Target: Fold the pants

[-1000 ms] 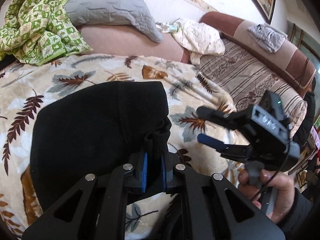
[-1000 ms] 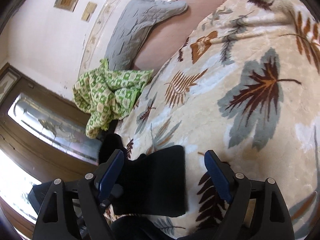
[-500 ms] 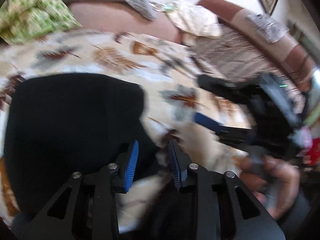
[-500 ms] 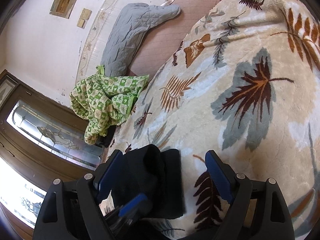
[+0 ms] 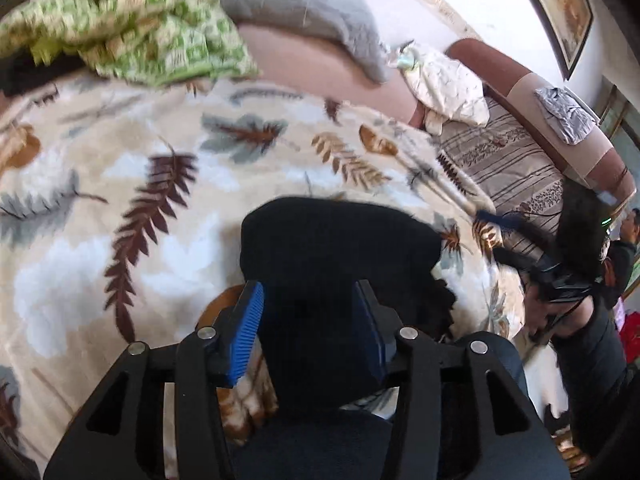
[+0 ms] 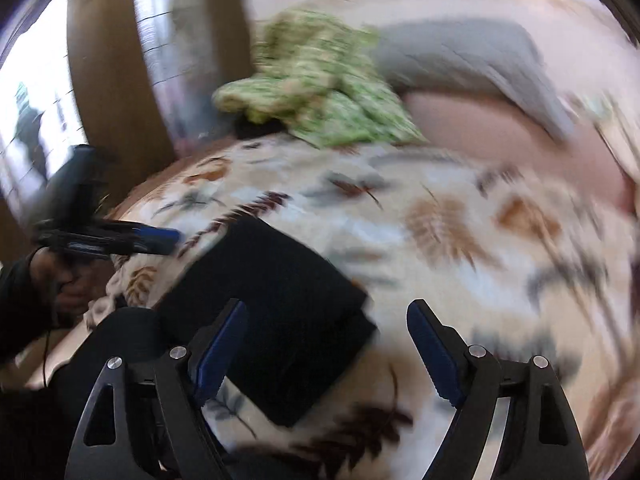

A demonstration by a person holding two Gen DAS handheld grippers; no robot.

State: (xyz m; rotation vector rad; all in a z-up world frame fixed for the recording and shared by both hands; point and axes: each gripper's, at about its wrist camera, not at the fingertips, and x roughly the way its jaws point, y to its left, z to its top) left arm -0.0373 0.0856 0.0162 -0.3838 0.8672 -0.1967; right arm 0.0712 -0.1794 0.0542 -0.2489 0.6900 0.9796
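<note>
The black pants [image 5: 340, 248] lie folded into a compact block on the leaf-print blanket [image 5: 152, 200]; they also show in the right wrist view [image 6: 276, 300]. My left gripper [image 5: 310, 336] is open, its blue pads on either side of the pants' near edge, gripping nothing. My right gripper [image 6: 326, 356] is open and empty, just above the pants' right corner. The right gripper also shows blurred at the right of the left wrist view [image 5: 520, 240]. The left gripper shows at the left of the right wrist view [image 6: 160, 240].
A green patterned cloth [image 5: 132, 24] and a grey pillow [image 5: 300, 12] lie at the back of the bed. A crumpled white cloth [image 5: 444, 84] and a striped sofa [image 5: 512, 168] are to the right. A wooden door [image 6: 108, 80] stands at the left.
My left gripper has let go of the pants' edge and opened, pulling back. My right gripper has swung round from the side and now faces the folded pants.
</note>
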